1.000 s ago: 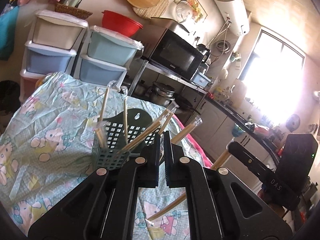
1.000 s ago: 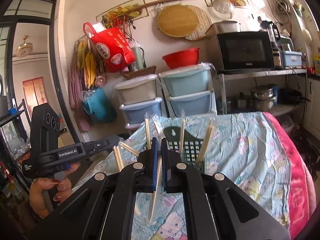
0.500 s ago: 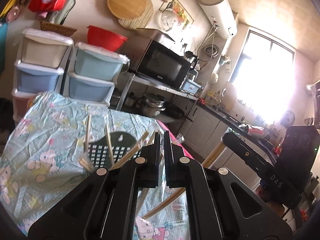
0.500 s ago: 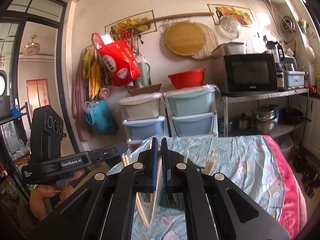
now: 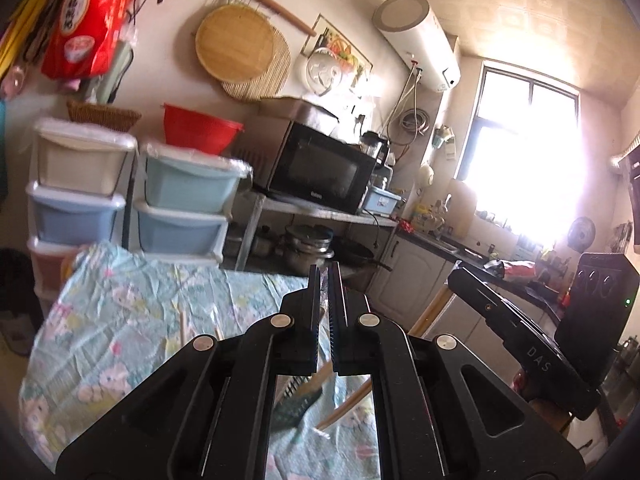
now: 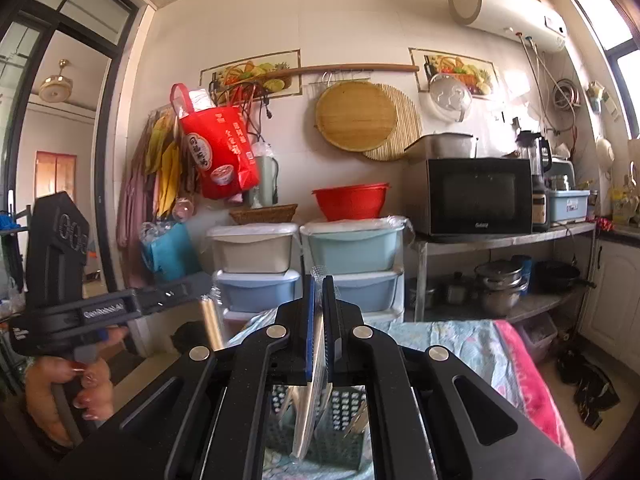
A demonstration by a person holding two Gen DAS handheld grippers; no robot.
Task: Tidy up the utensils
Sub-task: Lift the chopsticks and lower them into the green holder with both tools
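Above the cartoon-print cloth [image 5: 132, 320], both claws [image 5: 327, 276] [image 6: 318, 280] pinch what look like plastic-wrapped chopsticks [image 6: 312, 392].

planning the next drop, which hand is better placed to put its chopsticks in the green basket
Probably right. The right gripper is shut on wrapped chopsticks hanging straight over the green basket. The left gripper, also shut on a pair, sits off to the side, away from the basket.

your left gripper [image 5: 327, 280] level with jaws pinched shut, your right gripper [image 6: 318, 284] level and clamped too, your left hand [image 6: 68, 392] wrapped round its handle
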